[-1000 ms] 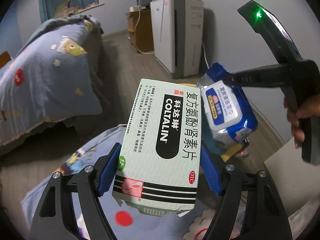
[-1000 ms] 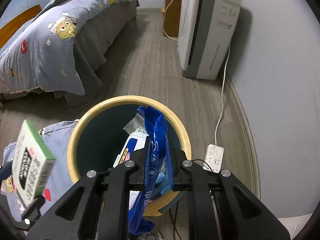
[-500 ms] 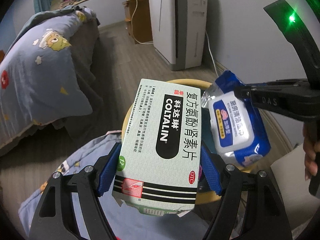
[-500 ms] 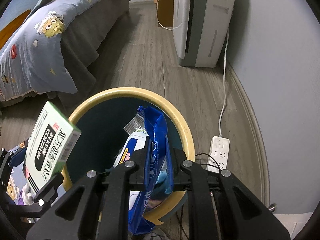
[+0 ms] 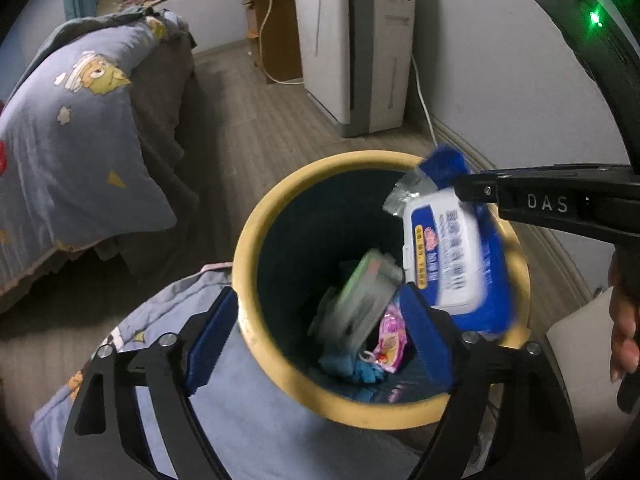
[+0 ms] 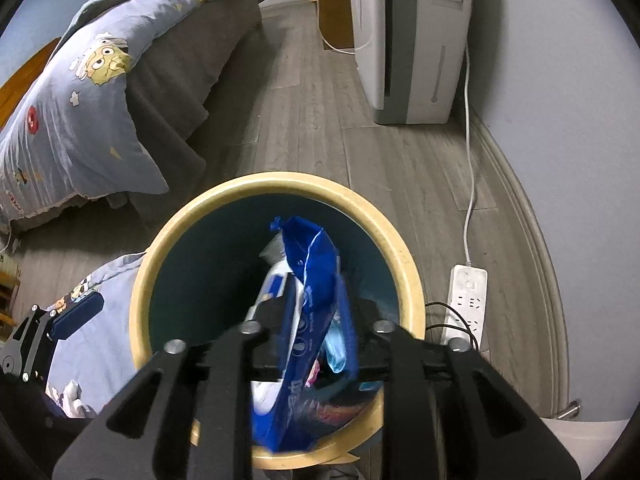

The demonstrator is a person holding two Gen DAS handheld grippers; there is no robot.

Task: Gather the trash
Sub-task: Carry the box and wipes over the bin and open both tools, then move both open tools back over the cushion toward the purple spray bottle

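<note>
Bedroom floor (image 6: 312,128), grey planks; bed (image 6: 80,92) at left, white appliance (image 6: 412,40) by wall. Yellow-rimmed bin (image 5: 256,240) straight below both claws. Left gripper (image 5: 320,332) jaws opening, empty; green box (image 5: 364,292) blurred inside bin. Right gripper (image 6: 316,328) jaws opening, blue wipes pack (image 6: 316,292) between them, upright, over bin mouth. Left view alone shows box and trash on bin bottom; right view shows pack edge-on.

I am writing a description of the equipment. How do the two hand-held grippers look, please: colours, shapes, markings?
The left hand-held gripper has a black frame with triangular cut-outs, silver screws and blue pads on its fingers. The right hand-held gripper has the same black frame and screws, but black pads. Seen from the left wrist, its side carries white letters "DAS" and its curved black body shows a green light. No sleeve is visible.
</note>
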